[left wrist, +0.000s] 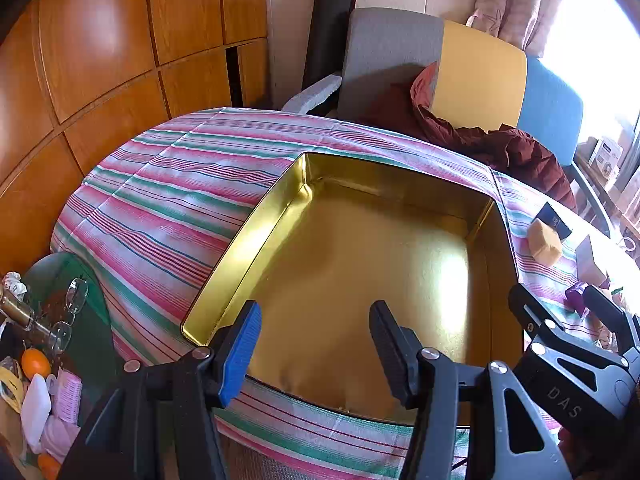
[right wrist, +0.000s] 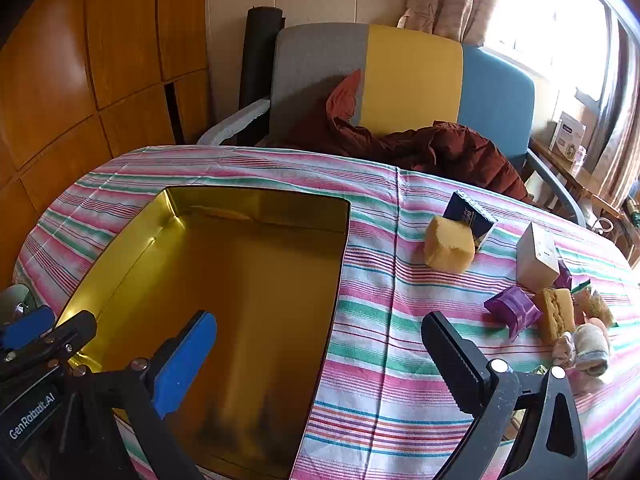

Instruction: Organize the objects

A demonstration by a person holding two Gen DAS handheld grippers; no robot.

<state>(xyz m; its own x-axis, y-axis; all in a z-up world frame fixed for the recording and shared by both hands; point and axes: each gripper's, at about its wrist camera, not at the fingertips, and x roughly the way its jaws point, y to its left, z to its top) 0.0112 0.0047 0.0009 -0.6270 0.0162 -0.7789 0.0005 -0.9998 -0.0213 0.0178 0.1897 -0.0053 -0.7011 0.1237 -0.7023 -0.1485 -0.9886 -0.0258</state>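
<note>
Striped cloth is covering the table (right wrist: pixel 380 300); gold tin (right wrist: pixel 240 280) is sitting empty at its left. Loose items are lying right of it: yellow sponge (right wrist: pixel 449 249), white box (right wrist: pixel 538 256), purple packet (right wrist: pixel 512 311). Left tongs (left wrist: pixel 316 344) are hovering wide over the tin, holding nothing; right tongs (right wrist: pixel 320 364) are wide too, straddling its right wall. Likely best: take the sponge first, drop it into a far corner.

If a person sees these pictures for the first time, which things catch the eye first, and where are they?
First comes the big gold tin, open and empty, on the striped tablecloth just ahead of both open grippers. To its right lies a scatter of small things: a yellow sponge against a dark blue box, and a purple packet. Behind the table stands a grey, yellow and blue chair.
</note>
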